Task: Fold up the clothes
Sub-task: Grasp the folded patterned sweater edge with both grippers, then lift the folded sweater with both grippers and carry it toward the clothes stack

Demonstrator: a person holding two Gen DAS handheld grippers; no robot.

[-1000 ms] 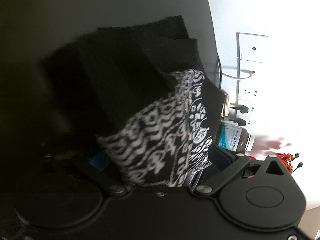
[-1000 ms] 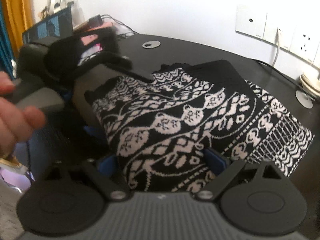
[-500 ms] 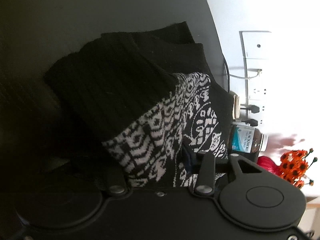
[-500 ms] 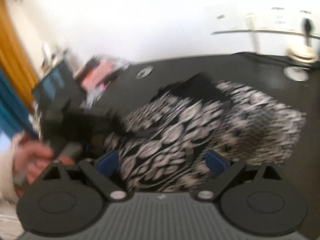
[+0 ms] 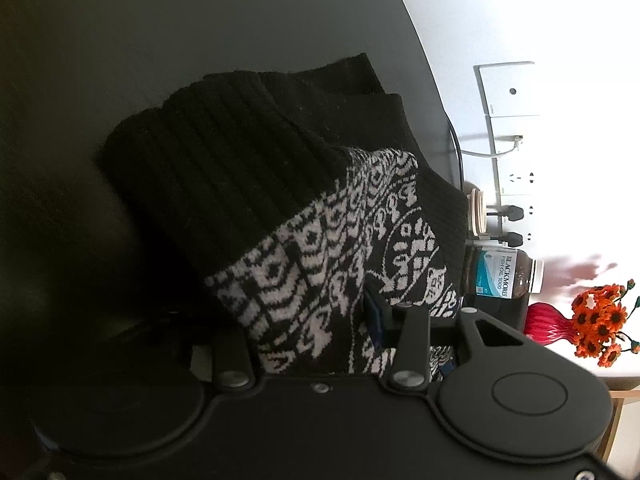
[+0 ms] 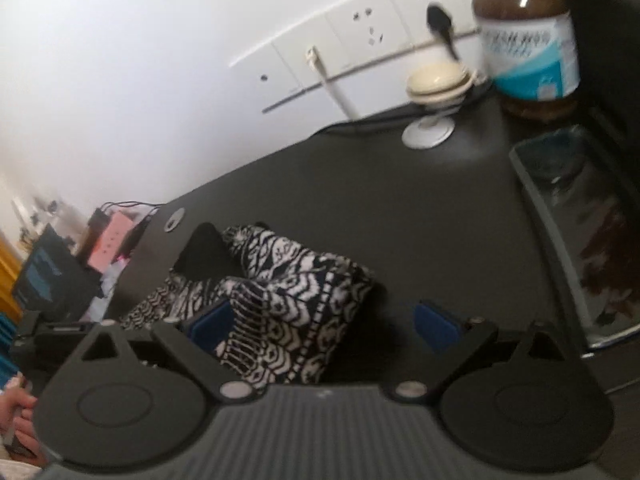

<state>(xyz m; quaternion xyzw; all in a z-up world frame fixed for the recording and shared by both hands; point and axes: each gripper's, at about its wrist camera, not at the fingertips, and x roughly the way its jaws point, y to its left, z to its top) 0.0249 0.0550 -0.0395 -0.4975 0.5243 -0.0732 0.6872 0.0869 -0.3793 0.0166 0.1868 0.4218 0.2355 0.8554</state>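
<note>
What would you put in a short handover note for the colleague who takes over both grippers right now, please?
Left gripper: jaws shut on the near edge of the patterned sweater, close to its black ribbed cuff.
Right gripper: jaws wide apart, gripping nothing; the sweater's corner lies by its left finger.
The sweater sits bunched in a rough fold on the dark table. A brown supplement bottle and a dark tray stand at the far right, apart from it.
Done: first folds roughly in.
Left: probably flatten and square the bundle, using the right gripper on the free side.
</note>
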